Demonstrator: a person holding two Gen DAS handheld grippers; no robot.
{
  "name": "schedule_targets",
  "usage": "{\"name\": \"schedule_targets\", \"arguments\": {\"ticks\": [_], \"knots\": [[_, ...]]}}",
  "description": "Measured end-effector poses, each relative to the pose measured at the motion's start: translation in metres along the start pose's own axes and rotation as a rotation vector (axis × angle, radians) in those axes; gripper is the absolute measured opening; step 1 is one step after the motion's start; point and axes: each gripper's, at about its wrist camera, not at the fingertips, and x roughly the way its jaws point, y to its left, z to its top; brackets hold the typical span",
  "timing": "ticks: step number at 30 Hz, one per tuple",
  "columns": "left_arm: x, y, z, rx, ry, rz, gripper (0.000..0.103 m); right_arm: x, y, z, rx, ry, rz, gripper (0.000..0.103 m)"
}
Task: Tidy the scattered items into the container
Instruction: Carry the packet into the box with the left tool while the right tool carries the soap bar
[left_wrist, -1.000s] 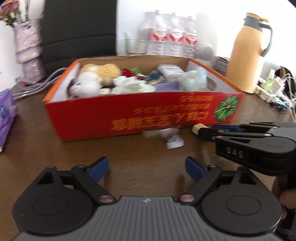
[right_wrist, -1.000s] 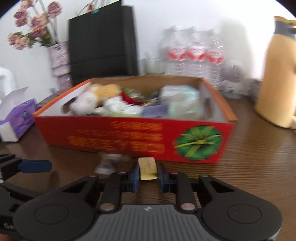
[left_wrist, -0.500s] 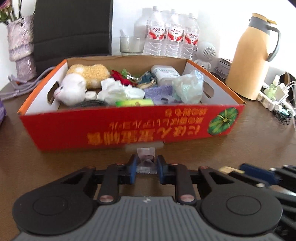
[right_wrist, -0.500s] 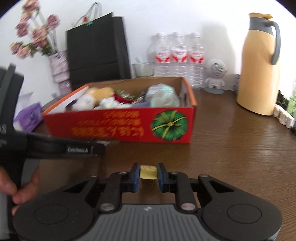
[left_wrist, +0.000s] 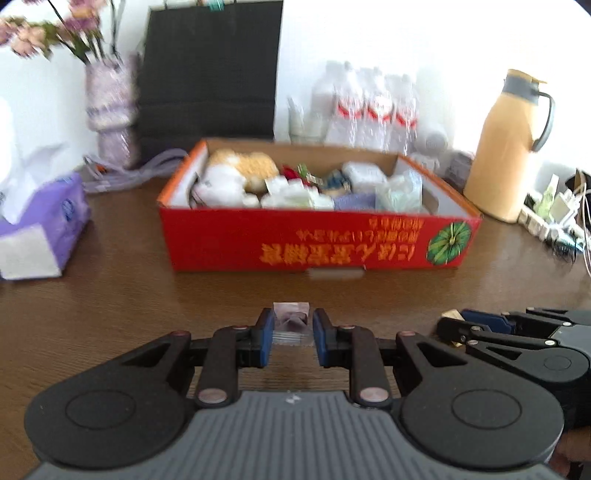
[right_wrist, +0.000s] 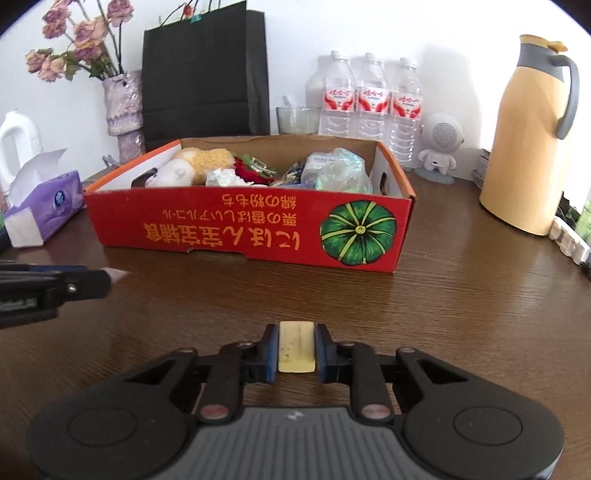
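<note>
- Since a moment ago, both my claws have drawn back from the red cardboard box, each carrying its item along.
- My left gripper pinches a small clear crinkly packet; blur hides its contents.
- My right gripper clamps a pale yellow, smooth rectangular block, its lower end hidden between the pads.
- Soft plush toys, crumpled tissue and plastic fill the box on the dark woodgrain table.
- A purple tissue pack sits left, a glossy tan thermos jug right.

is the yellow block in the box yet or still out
Out: the small pale yellow block sits clamped between the right gripper fingers, short of the red cardboard box.
</note>
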Motion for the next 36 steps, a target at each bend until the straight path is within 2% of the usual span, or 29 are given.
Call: {"name": "schedule_targets", "arguments": {"ticks": [3,6,9,12,15,21,24,28,31,33,36], "knots": [[-0.032,0.002,-0.01,0.036,-0.117,0.033,0.023,-0.036,0.005,-0.001,0.005,-0.123,0.019,0.019],[-0.065,0.004,-0.028,0.05,-0.202,0.014,0.023,-0.072,0.016,-0.008,-0.001,-0.219,0.006,0.019],[-0.096,0.008,-0.045,0.038,-0.269,0.02,0.023,-0.103,0.024,-0.026,0.007,-0.291,0.016,0.019],[-0.127,0.01,-0.061,0.028,-0.349,0.055,0.023,-0.134,0.035,-0.052,-0.051,-0.39,0.004,0.019],[-0.153,0.01,-0.081,0.023,-0.434,0.082,0.023,-0.159,0.04,-0.076,-0.093,-0.453,-0.028,0.019],[-0.183,0.016,-0.103,-0.007,-0.497,0.114,0.024,-0.197,0.036,-0.108,-0.05,-0.528,-0.047,0.019],[-0.186,0.016,-0.099,-0.002,-0.506,0.11,0.024,-0.203,0.033,-0.108,-0.053,-0.546,-0.068,0.019],[-0.173,0.016,-0.08,-0.001,-0.51,0.108,0.024,-0.196,0.027,-0.093,-0.038,-0.552,-0.05,0.019],[-0.152,0.017,-0.053,0.013,-0.551,0.091,0.024,-0.179,0.026,-0.068,-0.058,-0.573,-0.044,0.019],[-0.135,0.019,-0.034,0.028,-0.592,0.105,0.024,-0.164,0.024,-0.045,-0.058,-0.588,-0.041,0.019],[-0.108,0.024,-0.004,0.024,-0.612,0.107,0.024,-0.136,0.023,-0.01,-0.069,-0.605,-0.049,0.019]]}}
